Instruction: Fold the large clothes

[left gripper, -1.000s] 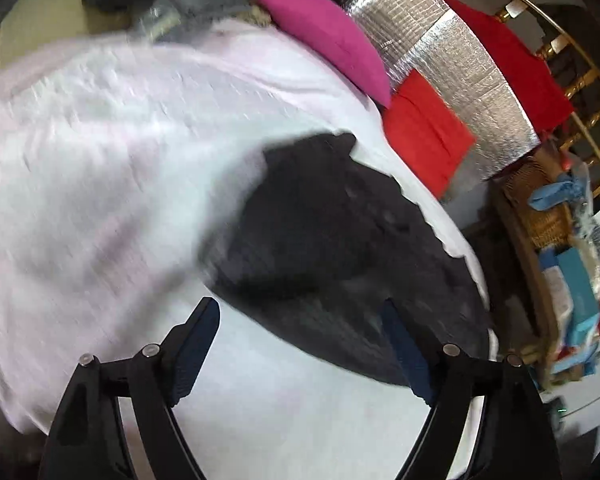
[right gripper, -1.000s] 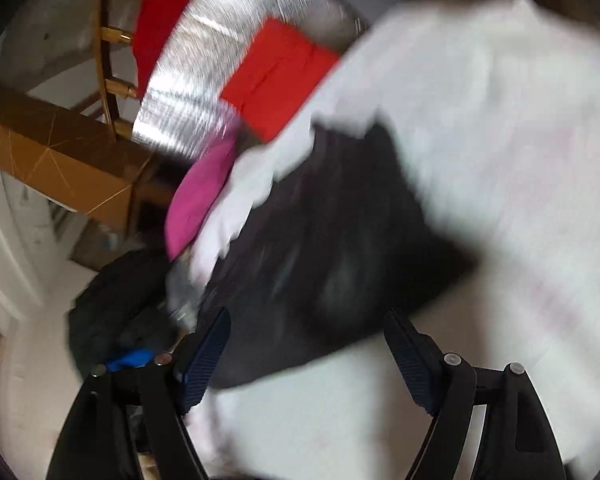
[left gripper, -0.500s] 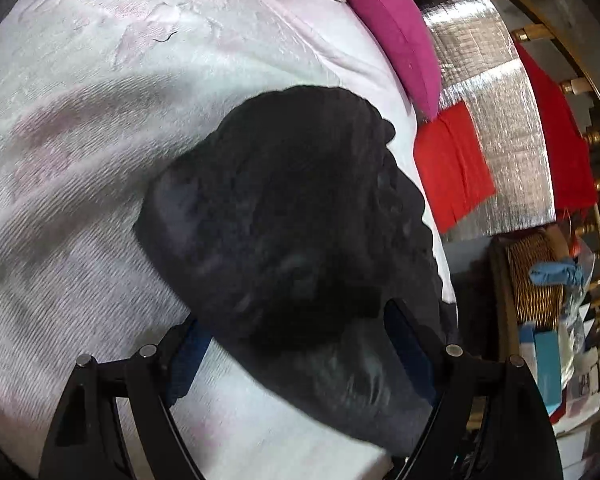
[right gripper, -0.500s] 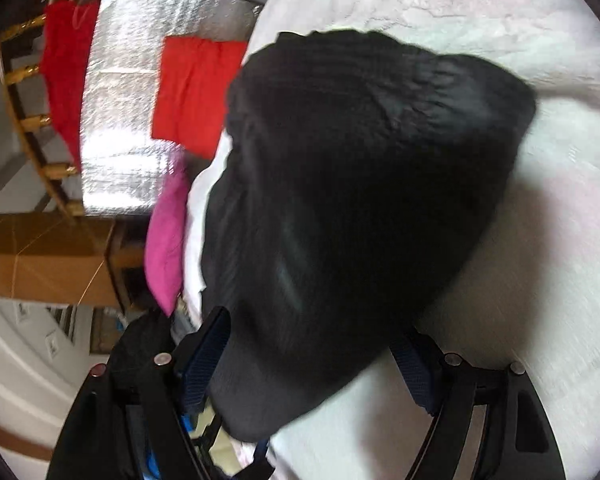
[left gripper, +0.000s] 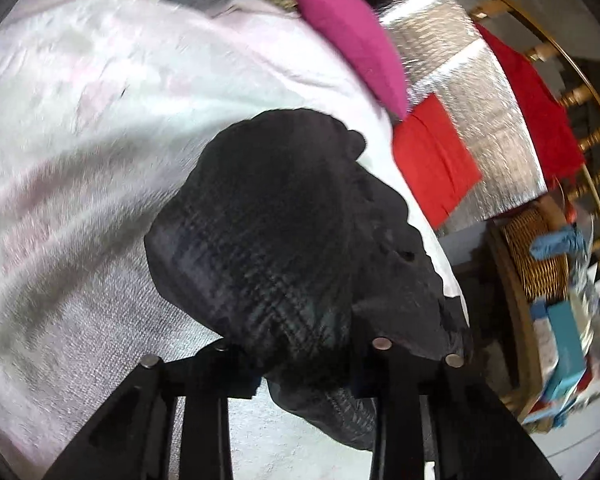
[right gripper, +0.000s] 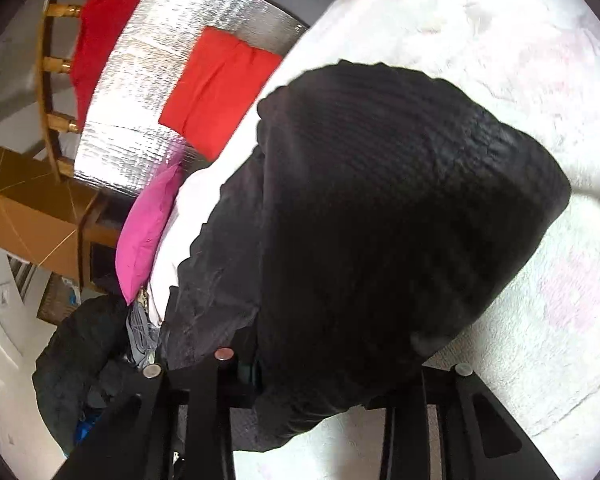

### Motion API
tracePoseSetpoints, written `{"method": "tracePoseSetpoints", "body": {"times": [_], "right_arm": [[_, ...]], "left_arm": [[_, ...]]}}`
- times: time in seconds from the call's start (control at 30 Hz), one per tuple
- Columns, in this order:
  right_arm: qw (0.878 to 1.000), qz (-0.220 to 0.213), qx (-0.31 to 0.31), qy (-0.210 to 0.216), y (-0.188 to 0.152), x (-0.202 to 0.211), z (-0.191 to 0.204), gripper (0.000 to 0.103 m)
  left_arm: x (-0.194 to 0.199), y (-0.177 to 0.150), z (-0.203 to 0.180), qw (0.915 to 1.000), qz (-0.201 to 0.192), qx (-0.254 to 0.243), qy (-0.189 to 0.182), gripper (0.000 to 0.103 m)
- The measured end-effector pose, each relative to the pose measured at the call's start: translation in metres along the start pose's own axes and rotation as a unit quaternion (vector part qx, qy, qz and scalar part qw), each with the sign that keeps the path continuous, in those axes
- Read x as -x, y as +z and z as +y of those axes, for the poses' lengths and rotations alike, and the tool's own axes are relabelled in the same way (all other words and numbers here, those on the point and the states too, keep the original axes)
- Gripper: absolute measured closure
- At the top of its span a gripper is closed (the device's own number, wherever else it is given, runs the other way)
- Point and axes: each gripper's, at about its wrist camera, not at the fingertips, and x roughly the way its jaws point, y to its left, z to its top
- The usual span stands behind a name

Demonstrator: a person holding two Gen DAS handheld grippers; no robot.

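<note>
Jaws on both sides are closing, and dark cloth fills the gap in each: the left gripper (left gripper: 300,364) has a bunched fold of the black garment (left gripper: 284,232) between its jaws, the right gripper (right gripper: 320,376) has another part of the same garment (right gripper: 380,216) between its own. Pads are buried under fabric in both views, so the exact contact cannot be seen, but the cloth sits gathered tight where the jaws meet.

That garment is a black ribbed knit, heaped into a rounded mound with a thinner, smoother, crinkled dark layer spilling from under it on the side toward the bed's edge. It lies on a pale pink-white fleecy blanket (left gripper: 80,152) covering the bed, and it sits close to one edge of that bed; in the left view its thin layer hangs just over the edge.

Beyond that edge stand a silver foil panel (left gripper: 460,92) with red cloths (left gripper: 432,160) draped on it, a wooden railing (left gripper: 580,92) and a wicker basket (left gripper: 536,256). A magenta pillow (left gripper: 352,36) lies at the blanket's far edge near the garment. The right view shows a dark heap of other clothes (right gripper: 72,360) off the bed's corner. Broad open blanket spreads away from the garment on the side opposite the foil panel
</note>
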Motion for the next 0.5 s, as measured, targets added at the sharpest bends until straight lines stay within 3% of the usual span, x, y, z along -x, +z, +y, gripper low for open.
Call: {"method": "tracePoseSetpoints", "body": {"times": [0.2, 0.5], "right_arm": [[1.000, 0.004, 0.023, 0.001, -0.005, 0.015, -0.003, 0.070], [0.999, 0.017, 0.035, -0.004, -0.008, 0.033, -0.020, 0.070]], "left_arm": [[0.011, -0.009, 0.004, 0.9999, 0.009, -0.001, -0.009, 0.075], [0.014, -0.028, -0.007, 0.9983, -0.002, -0.055, 0.021, 0.073]]}}
